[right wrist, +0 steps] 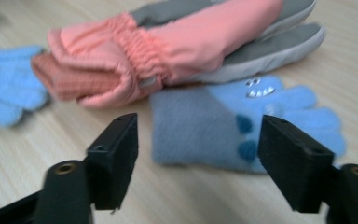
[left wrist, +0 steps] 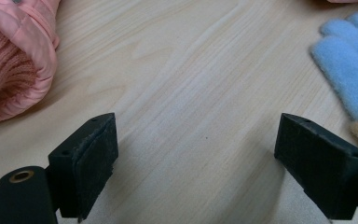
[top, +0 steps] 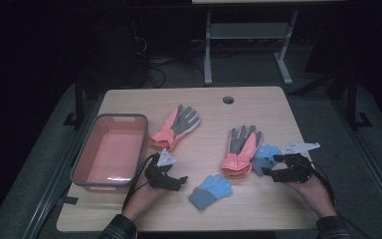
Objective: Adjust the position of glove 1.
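Note:
Two pink-and-grey gloves lie on the wooden table, one (top: 175,127) near the bin and one (top: 239,149) right of centre. A blue knit glove (top: 211,190) lies near the front. A second blue glove (top: 264,157) lies against the right pink glove. My right gripper (top: 273,167) hovers at this second glove. In the right gripper view its jaws (right wrist: 198,135) stand open, with the blue glove (right wrist: 205,126) just beyond them and the pink glove (right wrist: 191,42) behind. My left gripper (top: 181,181) is open over bare wood (left wrist: 198,135), between a pink cuff (left wrist: 14,56) and the front blue glove (left wrist: 354,65).
A pink bin with a grey rim (top: 122,117) stands empty at the table's left side. A round cable hole (top: 228,100) sits near the far edge. Beyond the table are a dark floor and a grey desk frame (top: 207,50).

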Motion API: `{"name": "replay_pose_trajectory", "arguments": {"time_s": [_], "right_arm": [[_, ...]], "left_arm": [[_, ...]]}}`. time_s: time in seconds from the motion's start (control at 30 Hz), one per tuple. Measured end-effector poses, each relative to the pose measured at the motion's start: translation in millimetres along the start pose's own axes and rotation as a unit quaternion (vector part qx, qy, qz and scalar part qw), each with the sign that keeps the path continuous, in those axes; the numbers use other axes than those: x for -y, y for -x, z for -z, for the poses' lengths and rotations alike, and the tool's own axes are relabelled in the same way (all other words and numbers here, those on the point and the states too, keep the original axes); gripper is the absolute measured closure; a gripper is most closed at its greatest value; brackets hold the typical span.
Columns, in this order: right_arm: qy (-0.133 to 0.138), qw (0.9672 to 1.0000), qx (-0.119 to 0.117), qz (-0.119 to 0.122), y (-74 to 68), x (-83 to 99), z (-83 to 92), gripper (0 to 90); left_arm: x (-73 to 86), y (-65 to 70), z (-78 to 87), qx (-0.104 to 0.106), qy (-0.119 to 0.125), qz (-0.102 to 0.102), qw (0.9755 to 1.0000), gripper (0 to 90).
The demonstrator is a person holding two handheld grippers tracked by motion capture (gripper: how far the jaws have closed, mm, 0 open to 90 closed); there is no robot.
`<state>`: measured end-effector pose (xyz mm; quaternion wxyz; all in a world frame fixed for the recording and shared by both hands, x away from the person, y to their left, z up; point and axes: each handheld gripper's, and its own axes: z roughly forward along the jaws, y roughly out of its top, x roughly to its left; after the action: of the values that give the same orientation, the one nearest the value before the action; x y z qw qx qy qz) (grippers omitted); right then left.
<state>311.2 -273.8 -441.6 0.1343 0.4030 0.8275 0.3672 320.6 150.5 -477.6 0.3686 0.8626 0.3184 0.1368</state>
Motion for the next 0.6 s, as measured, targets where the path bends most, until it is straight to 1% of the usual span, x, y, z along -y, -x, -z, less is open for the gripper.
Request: {"name": "replay_pose_trajectory", "arguments": {"time_s": [0.03,0.1,0.23,0.27,0.3,0.33,0.4,0.47,0.53,0.6], "right_arm": [[0.002,1.0000,0.000,-0.002,2.0,-1.1,0.1,31.0],[-0.004,1.0000,0.000,-0.007,4.5,-4.1,-0.8,31.7],[0.001,0.9999,-0.003,-0.011,9.0,-10.0,-1.8,34.2],[0.003,0.9999,-0.002,-0.013,11.8,-12.8,-2.7,36.8],[0.008,0.9998,-0.004,-0.015,13.5,-13.5,-4.0,37.5],[0.004,0.9998,-0.002,-0.017,14.5,-14.4,-5.4,37.5],[-0.001,0.9999,0.002,-0.014,16.7,-16.4,-7.7,39.8],[0.002,0.9999,0.003,-0.013,19.2,-19.4,-9.6,44.1],[0.002,0.9999,0.006,-0.012,21.6,-21.5,-11.8,45.4],[-0.002,0.9999,-0.002,-0.015,24.9,-23.0,-15.0,46.8]], "left_arm": [[-0.1,0.1,-0.2,0.000,0.000,0.000,1.0000,12.6],[-0.2,-0.2,-0.1,0.000,-0.001,-0.002,1.0000,12.6],[-0.3,-0.2,-0.4,0.001,0.000,-0.002,1.0000,12.6],[-0.3,-0.2,-0.4,0.001,0.000,-0.001,1.0000,12.6],[-0.3,-0.2,-0.4,0.001,0.000,-0.001,1.0000,12.6],[-0.3,-0.1,-0.5,0.001,0.000,-0.001,1.0000,12.6],[-0.4,-0.1,-0.3,0.001,-0.001,-0.001,1.0000,12.6],[-0.5,0.0,-0.3,0.001,-0.001,0.000,1.0000,12.6],[-0.4,0.0,-0.4,0.001,0.000,0.000,1.0000,12.6],[-0.4,-0.1,-0.4,0.001,-0.001,0.000,1.0000,12.6]]}}
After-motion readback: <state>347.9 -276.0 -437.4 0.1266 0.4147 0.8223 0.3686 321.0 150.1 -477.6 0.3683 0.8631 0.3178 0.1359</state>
